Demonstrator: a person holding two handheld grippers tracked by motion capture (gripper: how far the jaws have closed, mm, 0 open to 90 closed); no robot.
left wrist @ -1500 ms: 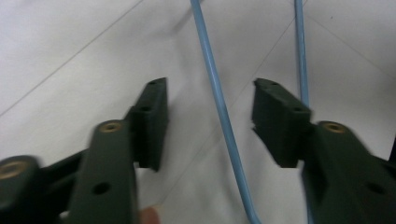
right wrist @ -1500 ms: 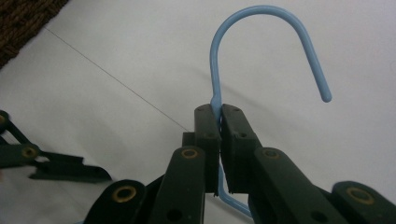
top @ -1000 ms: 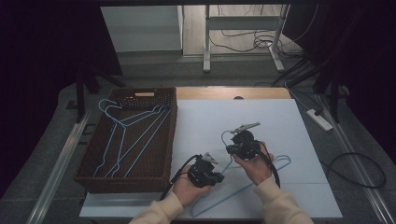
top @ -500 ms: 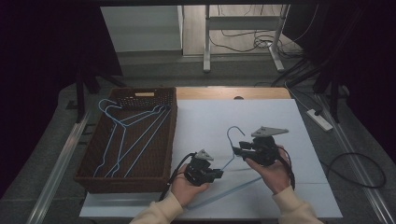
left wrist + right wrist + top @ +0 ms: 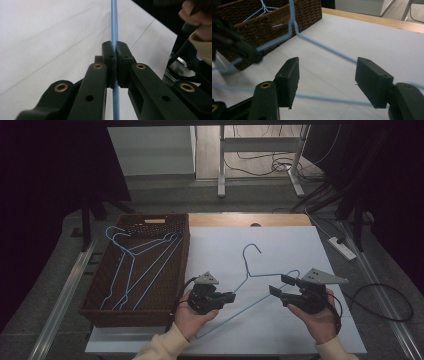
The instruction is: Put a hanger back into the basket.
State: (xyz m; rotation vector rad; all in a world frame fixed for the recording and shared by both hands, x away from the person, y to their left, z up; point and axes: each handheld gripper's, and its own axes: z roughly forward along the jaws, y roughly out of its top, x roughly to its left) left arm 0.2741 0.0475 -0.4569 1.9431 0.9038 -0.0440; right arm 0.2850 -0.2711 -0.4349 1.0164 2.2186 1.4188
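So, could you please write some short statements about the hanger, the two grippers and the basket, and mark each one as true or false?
1. The left gripper is shut on a wire of the blue hanger. True.
2. The right gripper is clamped on the hanger. False: its jaws stand wide apart, and the blue wire passes by them without being pinched.
3. The wicker basket holds other blue wire hangers. True.
4. The basket is on the person's right side of the white table. False: it is on the left side.
5. The held hanger has its hook inside the basket. False: its hook is over the white table, pointing away from the person.
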